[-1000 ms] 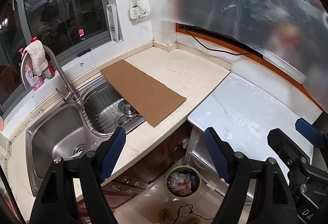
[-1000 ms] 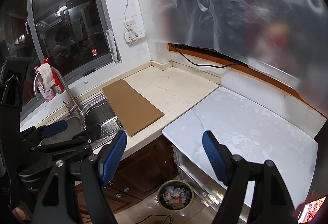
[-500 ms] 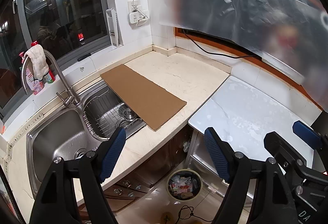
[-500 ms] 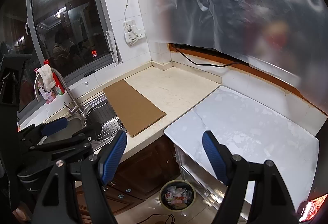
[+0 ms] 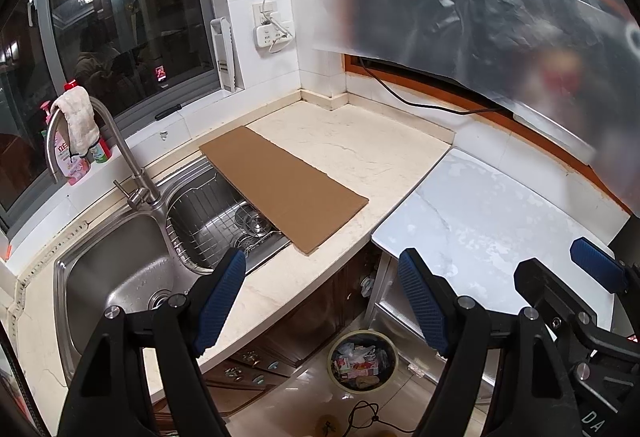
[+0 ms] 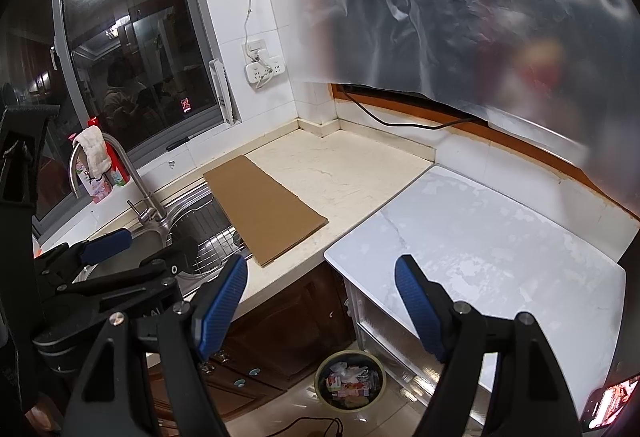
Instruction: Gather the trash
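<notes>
A round trash bin point(image 5: 363, 360) full of wrappers stands on the floor below the counter; it also shows in the right wrist view point(image 6: 349, 380). A flat brown cardboard sheet point(image 5: 282, 185) lies on the beige counter and hangs over the sink's edge; it also shows in the right wrist view point(image 6: 264, 209). My left gripper point(image 5: 320, 301) is open and empty, held high above the counter's front edge. My right gripper point(image 6: 320, 301) is open and empty, above the bin. The left gripper also appears at the left of the right wrist view point(image 6: 132, 253).
A double steel sink point(image 5: 116, 265) with a tap point(image 5: 132, 173) and a dish rack sits at the left. A white slab point(image 5: 496, 229) covers the lower right counter. Bottles stand on the window sill. A cable lies on the floor by the bin.
Both grippers have risen and drawn back a little, so the counter and bin sit slightly lower in view. Both stay open and empty.
</notes>
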`<state>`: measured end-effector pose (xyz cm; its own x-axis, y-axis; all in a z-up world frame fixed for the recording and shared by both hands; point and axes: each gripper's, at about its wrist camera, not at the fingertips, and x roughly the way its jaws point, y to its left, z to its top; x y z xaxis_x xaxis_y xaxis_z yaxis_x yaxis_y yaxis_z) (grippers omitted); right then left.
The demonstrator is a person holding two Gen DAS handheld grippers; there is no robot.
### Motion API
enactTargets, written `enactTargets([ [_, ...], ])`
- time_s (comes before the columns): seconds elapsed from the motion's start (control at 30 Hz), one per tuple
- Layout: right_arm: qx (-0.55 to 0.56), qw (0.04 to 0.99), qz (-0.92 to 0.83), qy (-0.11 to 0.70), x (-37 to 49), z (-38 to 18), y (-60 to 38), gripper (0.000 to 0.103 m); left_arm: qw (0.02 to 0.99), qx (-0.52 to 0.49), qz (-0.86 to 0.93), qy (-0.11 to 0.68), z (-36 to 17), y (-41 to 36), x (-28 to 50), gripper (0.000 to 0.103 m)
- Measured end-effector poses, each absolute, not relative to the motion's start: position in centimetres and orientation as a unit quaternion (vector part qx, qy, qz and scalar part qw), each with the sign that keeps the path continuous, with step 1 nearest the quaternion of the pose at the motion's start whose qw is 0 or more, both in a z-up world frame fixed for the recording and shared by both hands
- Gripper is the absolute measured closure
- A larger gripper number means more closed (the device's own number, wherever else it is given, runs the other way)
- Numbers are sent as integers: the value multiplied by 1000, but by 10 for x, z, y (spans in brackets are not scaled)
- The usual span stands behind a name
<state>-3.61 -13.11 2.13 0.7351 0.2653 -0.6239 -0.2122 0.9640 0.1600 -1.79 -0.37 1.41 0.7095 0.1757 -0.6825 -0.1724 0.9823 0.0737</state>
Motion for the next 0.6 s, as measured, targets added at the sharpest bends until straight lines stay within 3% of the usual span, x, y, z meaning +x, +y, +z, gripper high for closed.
enactTargets([
  [0.6,40,930,128,341,-36,21,-128,26,925,3,98,367,14,-2,-21,26],
])
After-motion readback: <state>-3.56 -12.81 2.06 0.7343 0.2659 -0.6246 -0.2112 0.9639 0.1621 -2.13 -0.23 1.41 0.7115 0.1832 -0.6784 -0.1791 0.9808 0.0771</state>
